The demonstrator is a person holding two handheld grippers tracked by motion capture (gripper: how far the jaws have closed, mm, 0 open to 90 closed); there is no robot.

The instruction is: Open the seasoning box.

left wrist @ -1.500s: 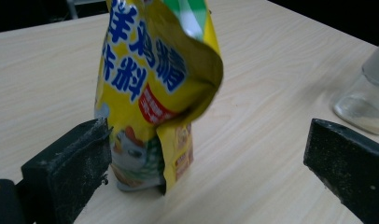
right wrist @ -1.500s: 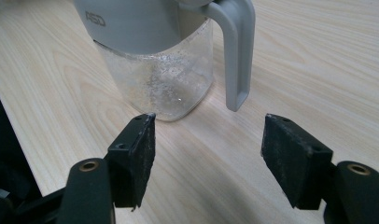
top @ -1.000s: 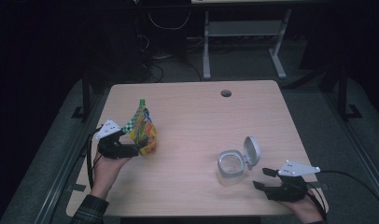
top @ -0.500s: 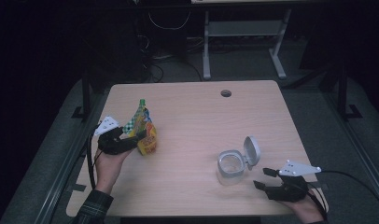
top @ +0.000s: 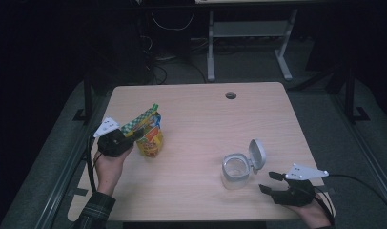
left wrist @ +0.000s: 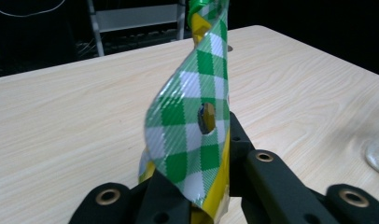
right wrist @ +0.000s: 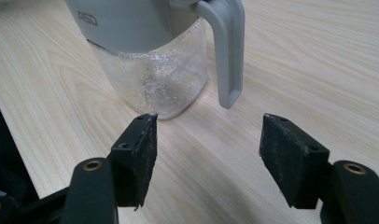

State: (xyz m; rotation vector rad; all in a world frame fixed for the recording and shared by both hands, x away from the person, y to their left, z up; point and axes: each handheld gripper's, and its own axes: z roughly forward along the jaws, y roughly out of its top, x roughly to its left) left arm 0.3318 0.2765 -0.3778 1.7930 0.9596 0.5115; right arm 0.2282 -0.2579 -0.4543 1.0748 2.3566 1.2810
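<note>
The wooden table (top: 201,124) carries a clear lidded jar (top: 237,168) near its right front corner, flipped open as if for filling; the right gripper (top: 272,182) waits beside it, jaws apart. At the left edge, the left gripper (top: 129,135) has just been closing and now pinches the checkered top seal of the snack pouch (top: 148,136)

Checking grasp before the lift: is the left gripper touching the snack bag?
Touching. In the left gripper view the left gripper, whose jaws have just been closing, pinches the green-checked top edge of the snack bag between them.
</note>
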